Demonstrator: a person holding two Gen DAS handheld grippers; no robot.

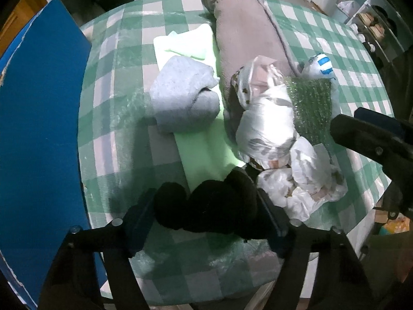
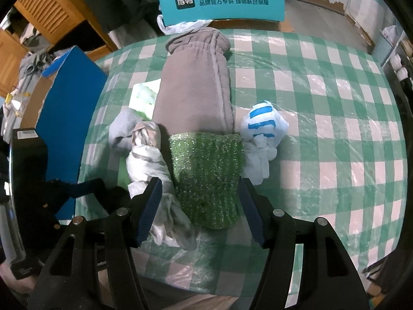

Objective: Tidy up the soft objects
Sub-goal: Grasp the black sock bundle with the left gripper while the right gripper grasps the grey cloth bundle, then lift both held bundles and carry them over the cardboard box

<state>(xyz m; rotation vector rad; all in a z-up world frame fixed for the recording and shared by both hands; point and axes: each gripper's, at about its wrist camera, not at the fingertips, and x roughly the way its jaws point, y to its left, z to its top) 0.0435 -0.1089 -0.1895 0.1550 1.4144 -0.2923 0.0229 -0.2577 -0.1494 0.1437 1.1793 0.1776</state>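
Left claw [image 1: 206, 206] around black fuzzy bundle [image 1: 211, 204], contact unclear in shadow; right claw [image 2: 200, 206] parted, straddling green sparkly cloth [image 2: 206, 175], not gripping.

Beyond the right gripper's fingers, a teal box [image 2: 222, 0] stands at the table's far edge. White Chinese print on it reads 得物, then 得到运动×潮流×好物. A smaller line beneath reads 品牌官方专供 得物联合保障.

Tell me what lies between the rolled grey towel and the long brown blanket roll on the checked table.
In the left wrist view, a pale green foam strip runs between the grey towel and the brown blanket roll; the towel rests on it.
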